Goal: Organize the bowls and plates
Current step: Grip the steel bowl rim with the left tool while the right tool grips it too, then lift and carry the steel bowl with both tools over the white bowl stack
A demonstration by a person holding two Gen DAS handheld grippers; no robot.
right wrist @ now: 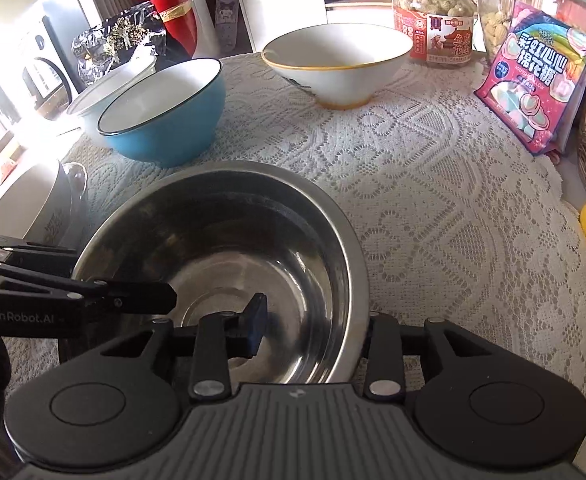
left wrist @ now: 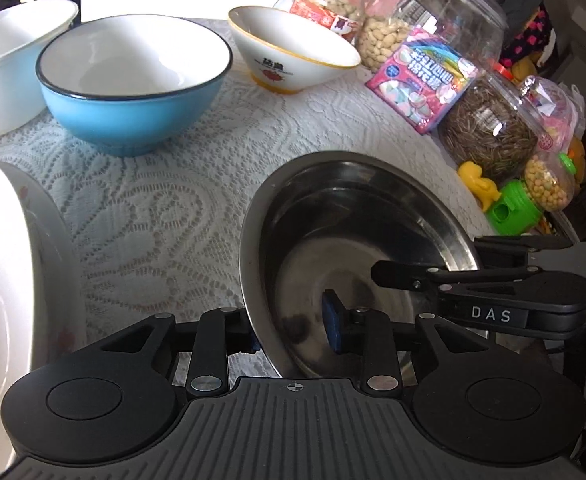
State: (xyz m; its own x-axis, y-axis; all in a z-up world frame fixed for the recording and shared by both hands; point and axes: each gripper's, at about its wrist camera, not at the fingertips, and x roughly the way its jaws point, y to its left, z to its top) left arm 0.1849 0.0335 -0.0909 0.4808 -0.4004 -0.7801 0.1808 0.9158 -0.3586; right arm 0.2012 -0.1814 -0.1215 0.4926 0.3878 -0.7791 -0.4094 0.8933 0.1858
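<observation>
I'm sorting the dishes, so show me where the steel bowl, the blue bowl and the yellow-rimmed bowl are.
steel bowl [right wrist: 253,232], right wrist view, inner wall.
blue bowl [left wrist: 133,120], left wrist view, outer side.
yellow-rimmed bowl [right wrist: 345,80], right wrist view, outer side.

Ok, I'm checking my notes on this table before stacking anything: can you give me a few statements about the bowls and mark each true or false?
1. The steel bowl is empty. True.
2. The blue bowl sits inside the steel bowl. False: it stands apart from it on the lace cloth.
3. The left gripper and right gripper each have their jaws astride the steel bowl's rim, on opposite sides. True.
4. The yellow-rimmed bowl lies upside down. False: it stands upright.
</observation>
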